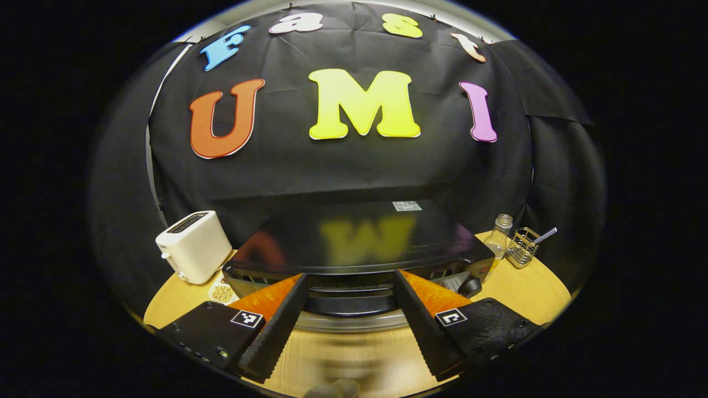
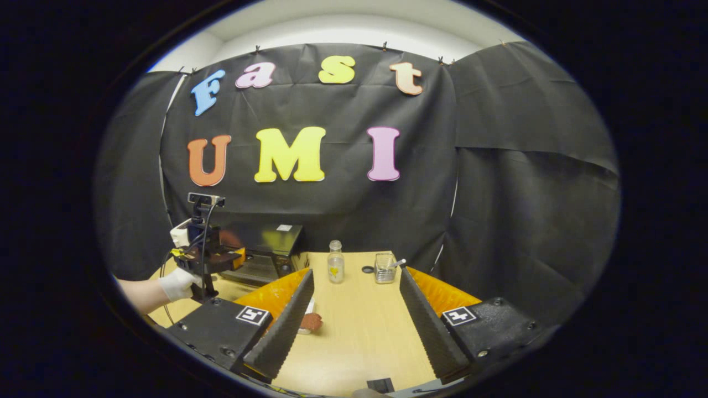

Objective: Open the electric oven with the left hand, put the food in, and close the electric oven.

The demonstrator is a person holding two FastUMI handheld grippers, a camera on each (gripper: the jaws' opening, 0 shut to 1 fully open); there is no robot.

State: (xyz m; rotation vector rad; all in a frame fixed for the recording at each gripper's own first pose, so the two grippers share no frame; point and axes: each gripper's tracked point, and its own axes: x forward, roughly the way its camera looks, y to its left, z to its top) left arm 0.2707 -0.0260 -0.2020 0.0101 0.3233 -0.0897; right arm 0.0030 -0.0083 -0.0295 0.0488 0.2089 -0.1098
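The black electric oven stands right in front of my left gripper, its glossy top mirroring the wall. The left gripper is open, and its fingers straddle the oven's upper front edge, where a silvery handle bar runs; the door looks closed. In the right gripper view the oven is far left, with a gloved hand holding the left gripper before it. My right gripper hangs open over the wooden table. A reddish-brown piece of food lies beside its left finger, partly hidden.
A white toaster and a small dish of beans sit left of the oven. A glass bottle and a wire holder stand to its right, and also at mid table as the bottle and holder.
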